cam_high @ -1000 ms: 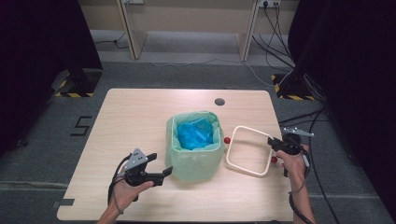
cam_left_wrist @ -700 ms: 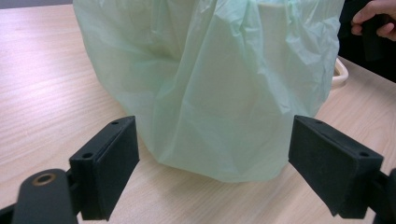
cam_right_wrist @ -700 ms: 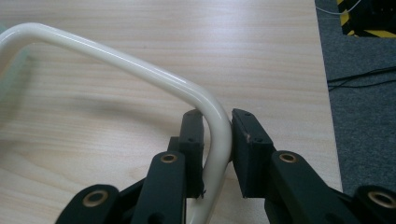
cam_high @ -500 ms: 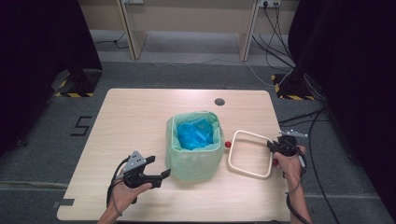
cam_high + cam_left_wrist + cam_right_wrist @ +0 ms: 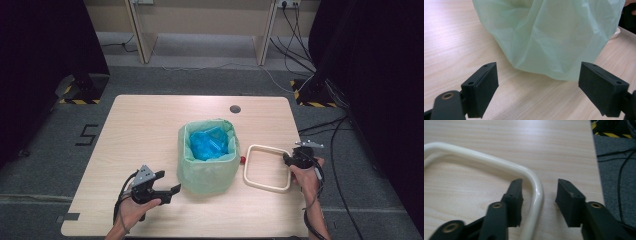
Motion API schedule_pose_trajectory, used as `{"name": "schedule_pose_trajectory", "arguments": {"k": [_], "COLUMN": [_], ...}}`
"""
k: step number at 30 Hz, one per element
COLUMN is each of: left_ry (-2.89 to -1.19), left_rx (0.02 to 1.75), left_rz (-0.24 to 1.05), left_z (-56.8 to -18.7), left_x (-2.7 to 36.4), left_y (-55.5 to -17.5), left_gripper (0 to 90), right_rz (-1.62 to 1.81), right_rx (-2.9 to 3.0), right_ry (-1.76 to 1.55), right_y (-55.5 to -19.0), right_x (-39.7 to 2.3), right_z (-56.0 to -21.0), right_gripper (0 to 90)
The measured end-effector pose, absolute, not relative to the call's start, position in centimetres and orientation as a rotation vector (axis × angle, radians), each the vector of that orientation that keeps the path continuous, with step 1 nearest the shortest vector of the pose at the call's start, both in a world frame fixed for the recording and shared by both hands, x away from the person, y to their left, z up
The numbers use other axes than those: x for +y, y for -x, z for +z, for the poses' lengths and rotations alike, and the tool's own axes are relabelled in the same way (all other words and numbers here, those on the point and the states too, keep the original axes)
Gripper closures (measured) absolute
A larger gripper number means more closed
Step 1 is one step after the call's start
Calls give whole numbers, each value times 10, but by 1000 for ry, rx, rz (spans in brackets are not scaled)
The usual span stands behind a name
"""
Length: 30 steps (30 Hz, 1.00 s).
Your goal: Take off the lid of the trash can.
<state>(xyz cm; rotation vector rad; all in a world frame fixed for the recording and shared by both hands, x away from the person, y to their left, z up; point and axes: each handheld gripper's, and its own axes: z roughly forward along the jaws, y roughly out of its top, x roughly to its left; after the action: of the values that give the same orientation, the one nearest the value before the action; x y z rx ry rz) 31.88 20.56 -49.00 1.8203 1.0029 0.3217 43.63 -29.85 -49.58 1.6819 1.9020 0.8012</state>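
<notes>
Resting at about 7 o'clock on the surface (image 5: 150, 120), the left tool (image 5: 172, 189) stands wide open with nothing between its jaws, aimed at the green bag (image 5: 206, 172) just ahead of it. In the left gripper view that bag's crumpled film (image 5: 554, 37) hangs down over the bin's outside and reaches the wood close in front of the pads.

At about 4 o'clock the right tool (image 5: 286, 159) sits at the right side of the cream frame (image 5: 260, 149). Its jaws have just been opening and now stand roughly half apart; the frame's rounded corner (image 5: 537, 192) lies between them, near the left pad with a gap at the right one, so the hold looks released.

At the centre stands the bin, lined with the bag, blue material (image 5: 210, 145) inside. A small red thing (image 5: 242, 160) shows between bin and frame.

The frame lies flat beside the bin, not on its rim. Judging from this, the lining is done, while fitting the frame over the bag probably remains.
</notes>
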Motion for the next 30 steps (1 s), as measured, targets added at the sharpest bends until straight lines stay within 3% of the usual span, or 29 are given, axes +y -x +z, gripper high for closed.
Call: {"name": "schedule_pose_trajectory", "arguments": {"k": [4,15,30], "left_ry": [-1817,-1812,-1817], "left_rx": [998,1000,978], "left_rz": [313,303,291], "left_z": [-490,-491,-490], "left_x": [205,204,199], "left_y": [-319,-322,-321], "left_gripper": [154,154,154], "right_rz": [863,1022,1142], "right_rx": [1845,1840,1896], "right_ry": [-1714,-1674,-1656], "right_y": [-431,-429,-426], "right_x": [-299,-288,-265], "right_z": [-489,-479,-470], "right_gripper": [372,158,156]}}
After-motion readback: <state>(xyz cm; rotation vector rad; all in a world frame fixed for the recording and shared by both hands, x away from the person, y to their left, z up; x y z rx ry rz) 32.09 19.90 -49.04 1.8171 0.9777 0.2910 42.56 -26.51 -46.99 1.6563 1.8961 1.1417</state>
